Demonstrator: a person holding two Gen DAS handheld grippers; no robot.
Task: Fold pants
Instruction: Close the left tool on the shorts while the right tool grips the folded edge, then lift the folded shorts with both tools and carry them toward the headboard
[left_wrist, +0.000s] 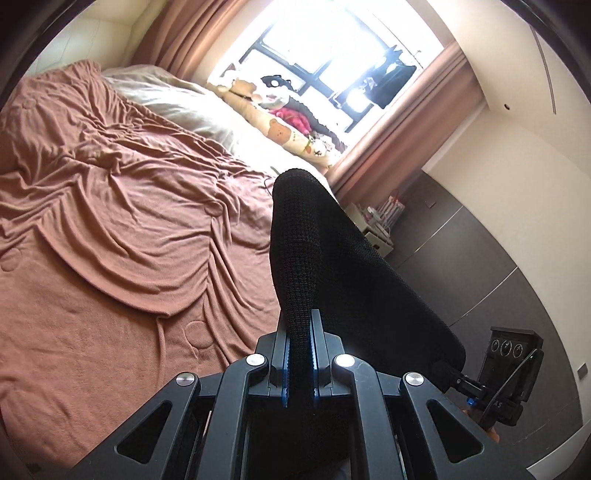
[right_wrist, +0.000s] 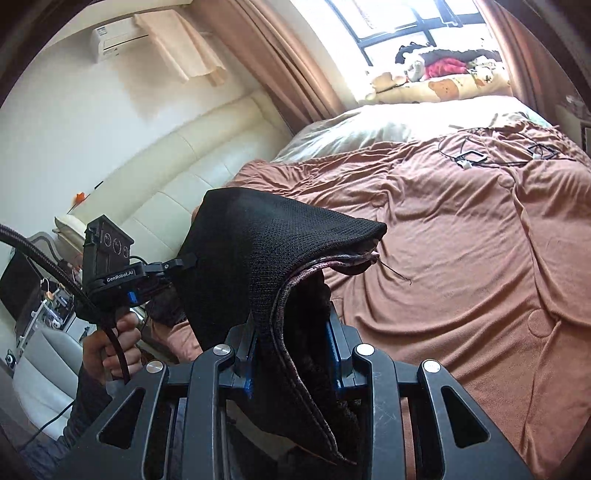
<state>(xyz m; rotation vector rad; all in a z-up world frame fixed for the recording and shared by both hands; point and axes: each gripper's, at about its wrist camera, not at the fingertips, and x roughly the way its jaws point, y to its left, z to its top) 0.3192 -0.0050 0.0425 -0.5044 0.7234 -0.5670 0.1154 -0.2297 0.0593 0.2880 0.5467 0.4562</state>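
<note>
Left wrist: left gripper (left_wrist: 300, 354) pinches black pants (left_wrist: 314, 258), stretched away toward window (left_wrist: 317, 62) | right wrist: right gripper (right_wrist: 293, 354) clamps hem; only here cables (right_wrist: 476, 151) on bedspread (right_wrist: 461, 240).

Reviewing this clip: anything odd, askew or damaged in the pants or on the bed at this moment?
Minor things only. A loose thread trails from the edge of the black pants, held up by the left gripper and right gripper. Tangled cables lie on the rumpled brown blanket.
</note>
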